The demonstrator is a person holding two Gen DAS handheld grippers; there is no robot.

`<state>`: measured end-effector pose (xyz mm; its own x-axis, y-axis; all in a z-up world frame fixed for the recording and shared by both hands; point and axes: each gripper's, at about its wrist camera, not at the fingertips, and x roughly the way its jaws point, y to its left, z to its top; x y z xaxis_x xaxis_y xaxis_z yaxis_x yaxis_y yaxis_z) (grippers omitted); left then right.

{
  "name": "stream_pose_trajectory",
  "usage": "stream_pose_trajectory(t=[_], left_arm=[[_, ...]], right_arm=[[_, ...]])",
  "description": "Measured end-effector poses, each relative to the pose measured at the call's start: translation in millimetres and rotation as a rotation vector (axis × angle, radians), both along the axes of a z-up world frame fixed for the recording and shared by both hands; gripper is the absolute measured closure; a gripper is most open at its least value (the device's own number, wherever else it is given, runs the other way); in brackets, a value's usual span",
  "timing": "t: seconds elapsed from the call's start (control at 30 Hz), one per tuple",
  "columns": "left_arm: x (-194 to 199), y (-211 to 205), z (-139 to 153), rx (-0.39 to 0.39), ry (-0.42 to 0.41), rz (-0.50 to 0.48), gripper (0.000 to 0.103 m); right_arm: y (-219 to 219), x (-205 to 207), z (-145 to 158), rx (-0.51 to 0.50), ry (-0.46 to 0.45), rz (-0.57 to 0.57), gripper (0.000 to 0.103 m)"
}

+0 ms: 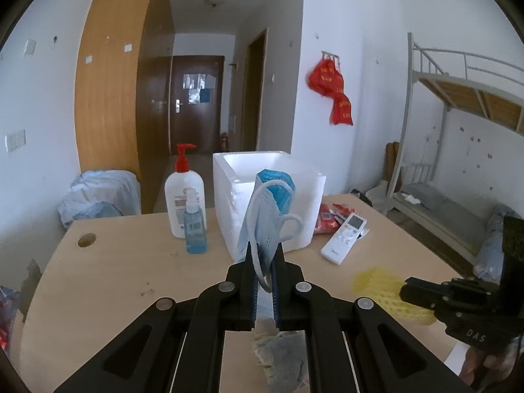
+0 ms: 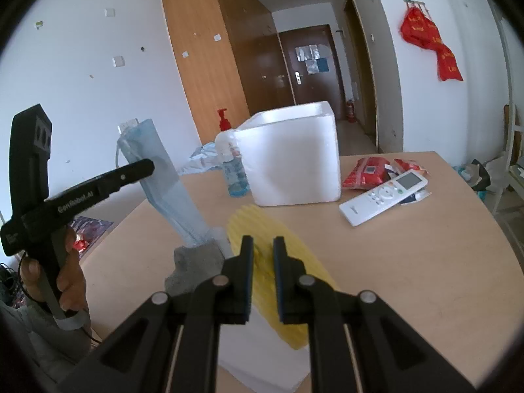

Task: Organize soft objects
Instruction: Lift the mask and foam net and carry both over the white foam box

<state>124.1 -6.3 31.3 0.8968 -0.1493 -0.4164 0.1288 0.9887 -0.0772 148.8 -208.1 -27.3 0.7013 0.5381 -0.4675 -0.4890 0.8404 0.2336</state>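
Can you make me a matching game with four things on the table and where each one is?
Things:
1. blue face mask
2. yellow foam net
3. white remote control
4. small blue bottle

Places:
A. lying beside the red packets
B. clamped in the left hand-held gripper
C. standing in front of the white pump bottle
D. between the right hand-held gripper fingers

Pairs: 1-B, 2-D, 3-A, 4-C
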Motion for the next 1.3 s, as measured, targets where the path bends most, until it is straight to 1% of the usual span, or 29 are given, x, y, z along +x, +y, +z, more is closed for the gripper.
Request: stream_pose_trajectory(t=[0.1, 0.4, 0.9, 1.3], left_arm=[[-4.4, 1.1, 3.4, 0.011, -0.014, 0.006, 0.096], [-21.3, 9.0, 18.6, 0.005, -0.052, 0.028, 0.096], [-25.7, 11.2, 24.6, 0.014, -0.052, 0.046, 0.096], [-18.3, 15.4, 29.9, 0.012, -0.039, 0.042, 0.096]], right_arm=[[2.4, -1.2, 4.6, 0.005, -0.011, 0.007, 0.088], [11.1, -5.2, 17.3, 0.014, -0.045, 0.036, 0.088], [20.5, -0.5, 33.9, 0.017, -0.076, 0.05, 0.088], [22.5, 16.7, 48.5, 0.019, -0.089, 0.047, 0.088]])
